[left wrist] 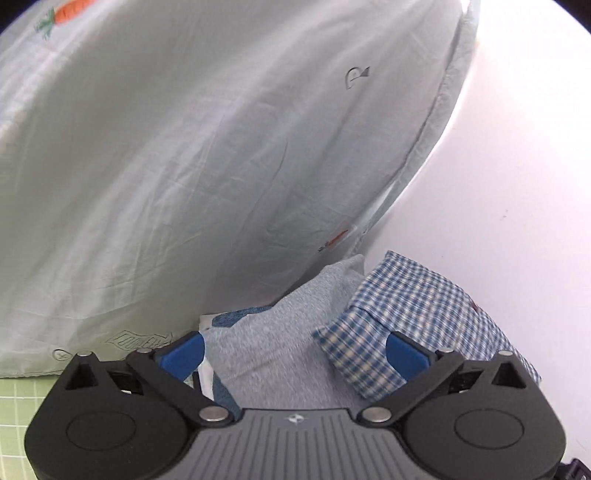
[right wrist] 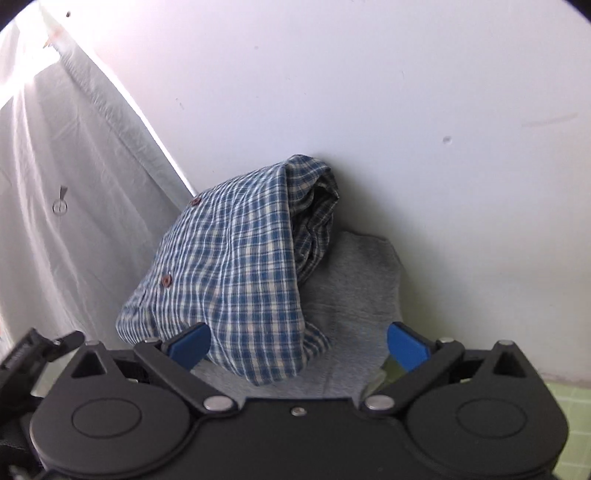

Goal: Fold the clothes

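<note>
Against a white wall and pale sheet, the folded plaid shirt lay atop a grey garment as the left gripper and right gripper stood wide open, empty, apparently just after stacking, with another garment likely next.

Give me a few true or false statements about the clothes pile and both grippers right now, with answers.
1. The plaid shirt lies on top of the grey garment. True.
2. The right gripper is clamped on the shirt. False: its jaws stand wide open, pressing on nothing.
3. The left gripper is open. True.
4. The shirt is red. False: it is blue and white.
5. The pale sheet bears a carrot print. True.
</note>
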{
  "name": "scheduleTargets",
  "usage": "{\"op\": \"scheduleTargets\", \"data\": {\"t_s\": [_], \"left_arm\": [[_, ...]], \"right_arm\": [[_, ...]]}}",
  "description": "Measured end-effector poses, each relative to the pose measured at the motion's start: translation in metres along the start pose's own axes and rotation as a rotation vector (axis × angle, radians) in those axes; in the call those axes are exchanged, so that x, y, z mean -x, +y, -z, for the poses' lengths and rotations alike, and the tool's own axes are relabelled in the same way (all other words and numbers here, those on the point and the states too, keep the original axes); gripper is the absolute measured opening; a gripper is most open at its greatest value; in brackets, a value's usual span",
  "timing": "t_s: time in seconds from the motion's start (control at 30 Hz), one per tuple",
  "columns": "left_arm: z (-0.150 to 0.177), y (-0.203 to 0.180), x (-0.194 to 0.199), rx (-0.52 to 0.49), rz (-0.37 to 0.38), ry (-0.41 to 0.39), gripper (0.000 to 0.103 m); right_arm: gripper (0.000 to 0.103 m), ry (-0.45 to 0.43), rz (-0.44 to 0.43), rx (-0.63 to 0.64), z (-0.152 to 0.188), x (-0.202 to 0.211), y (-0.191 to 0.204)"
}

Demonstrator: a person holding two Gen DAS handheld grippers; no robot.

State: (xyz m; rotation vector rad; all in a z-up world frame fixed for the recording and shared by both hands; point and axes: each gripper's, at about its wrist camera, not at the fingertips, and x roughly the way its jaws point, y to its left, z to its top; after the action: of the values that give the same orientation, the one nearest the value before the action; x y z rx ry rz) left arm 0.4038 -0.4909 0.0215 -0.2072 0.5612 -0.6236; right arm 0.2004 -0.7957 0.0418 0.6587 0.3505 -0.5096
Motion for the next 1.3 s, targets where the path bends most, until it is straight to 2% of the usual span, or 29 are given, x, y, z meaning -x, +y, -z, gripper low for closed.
{"op": "scheduleTargets", "data": {"t_s": [0.07,0.17,0.2,0.3,0.43,0.6,0.83,0.97,1.3], "left_arm": [[0.016,-0.011,0.033,-0.045,-0.055,-0.042,0.103],[0.043,-0.028,0.084,-0.137,-0.116,-0.146,0.103],[0.050,-0.033,0.096,-0.157,-0.128,-0.153,0.103],[0.075,-0.046,0.137,-0.195,-0.125,-0.126,0.103],[0.109,-0.056,0.168,-0.204,-0.123,-0.055,0.103],[0.152,-0.061,0.196,-0.259,-0.107,0.041,0.103],[0.191,-0.051,0.234,-0.226,-0.080,0.139,0.103],[0.206,-0.044,0.245,-0.219,-0.083,0.187,0.103],[0.219,-0.031,0.268,-0.255,-0.055,0.211,0.103]], "right_arm": [[0.103,-0.043,0.032,0.091,0.014,0.019,0.014],[0.103,-0.101,-0.049,0.239,0.031,0.052,0.018],[0.103,-0.100,-0.060,0.288,0.034,0.059,0.021],[0.103,-0.099,-0.055,0.378,0.046,0.082,0.028],[0.103,-0.075,-0.049,0.450,0.067,0.120,0.030],[0.103,-0.026,-0.044,0.483,0.094,0.156,0.024],[0.103,0.053,0.002,0.515,0.142,0.191,0.011],[0.103,0.086,0.029,0.524,0.166,0.209,0.003],[0.103,0.104,0.072,0.496,0.200,0.231,0.006]]}}
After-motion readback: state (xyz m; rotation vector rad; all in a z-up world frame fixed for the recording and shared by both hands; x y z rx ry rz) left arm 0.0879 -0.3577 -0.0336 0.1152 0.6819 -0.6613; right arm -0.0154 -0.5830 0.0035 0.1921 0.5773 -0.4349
